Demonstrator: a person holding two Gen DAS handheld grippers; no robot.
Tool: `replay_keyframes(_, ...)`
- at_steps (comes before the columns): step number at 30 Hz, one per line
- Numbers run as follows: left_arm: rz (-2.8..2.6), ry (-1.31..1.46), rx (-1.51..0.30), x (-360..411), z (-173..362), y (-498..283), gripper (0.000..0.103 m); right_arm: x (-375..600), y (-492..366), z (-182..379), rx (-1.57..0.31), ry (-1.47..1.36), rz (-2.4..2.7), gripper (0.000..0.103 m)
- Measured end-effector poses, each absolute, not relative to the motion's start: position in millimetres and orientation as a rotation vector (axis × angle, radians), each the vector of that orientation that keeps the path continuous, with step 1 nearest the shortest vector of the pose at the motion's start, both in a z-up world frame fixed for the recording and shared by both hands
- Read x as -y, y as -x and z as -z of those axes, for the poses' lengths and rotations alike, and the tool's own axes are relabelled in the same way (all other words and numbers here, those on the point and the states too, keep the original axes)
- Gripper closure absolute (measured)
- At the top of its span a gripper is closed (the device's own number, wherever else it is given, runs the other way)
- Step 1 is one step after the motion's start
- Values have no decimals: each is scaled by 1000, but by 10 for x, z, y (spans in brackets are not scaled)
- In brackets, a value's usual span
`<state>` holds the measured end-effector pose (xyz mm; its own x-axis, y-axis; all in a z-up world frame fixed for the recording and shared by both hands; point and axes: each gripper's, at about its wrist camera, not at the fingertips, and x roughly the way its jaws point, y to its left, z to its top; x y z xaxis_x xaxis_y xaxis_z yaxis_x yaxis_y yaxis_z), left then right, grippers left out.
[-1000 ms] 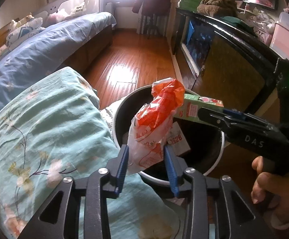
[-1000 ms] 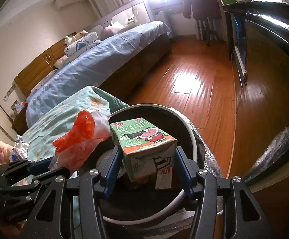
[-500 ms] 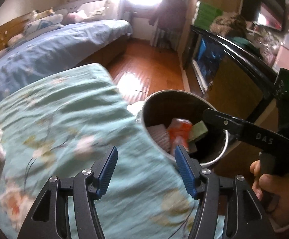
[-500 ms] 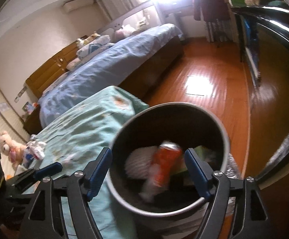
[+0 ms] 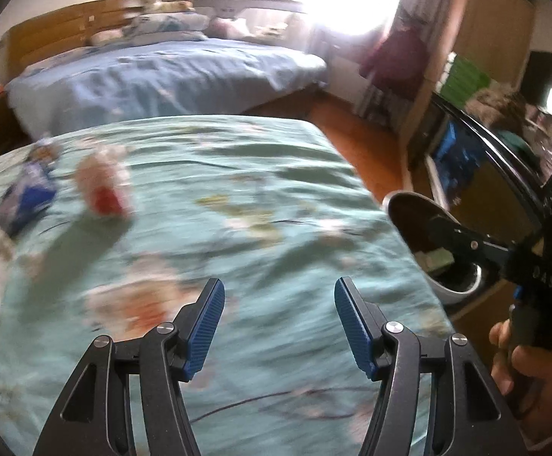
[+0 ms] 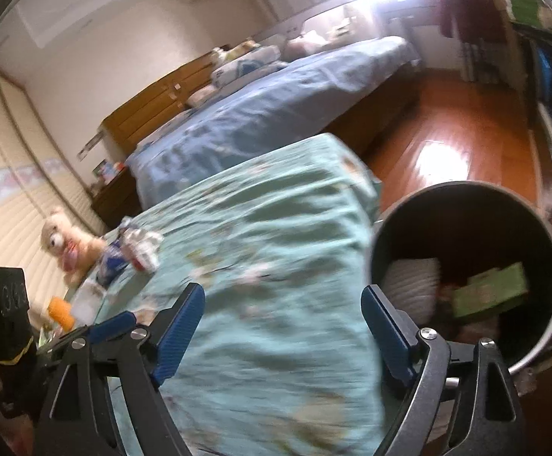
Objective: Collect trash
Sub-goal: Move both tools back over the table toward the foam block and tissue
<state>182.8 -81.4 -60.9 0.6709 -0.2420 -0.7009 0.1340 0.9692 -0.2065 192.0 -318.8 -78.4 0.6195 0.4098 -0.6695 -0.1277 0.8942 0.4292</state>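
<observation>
A round dark trash bin (image 6: 466, 266) stands at the right end of the teal floral bedspread (image 6: 268, 258); it also shows in the left wrist view (image 5: 428, 235). A green milk carton (image 6: 490, 294) and other wrappers lie inside it. My left gripper (image 5: 279, 323) is open and empty over the bedspread (image 5: 238, 228). My right gripper (image 6: 283, 326) is open and empty, between the bedspread and the bin. A red-and-white wrapper (image 5: 103, 186) and a blue packet (image 5: 27, 197) lie at the far left of the bedspread, blurred.
A teddy bear (image 6: 69, 243) sits at the bedspread's far end, with an orange item (image 6: 60, 309) near it. A blue bed (image 5: 154, 72) lies beyond. A dark cabinet (image 5: 496, 174) stands right of the wooden floor (image 6: 458, 148).
Both grippers let go of the orange bag and the milk carton, which dropped into the bin. Both then swung left, away from the bin, toward the bedspread.
</observation>
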Motion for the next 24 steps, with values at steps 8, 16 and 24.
replay_keyframes(8,94,200,-797,298,591,-1561,43,2571,-1958,809,-885,-315,-446,17)
replay_keyframes(16,-13,236,-782,-68,578,-1340,43,2042,-2038,884,-916,-270,-560,17)
replay_keyframes(24,-140,269,-767,-466,620,-1230,42,1594,-2188,976,-945,-223,-647,17)
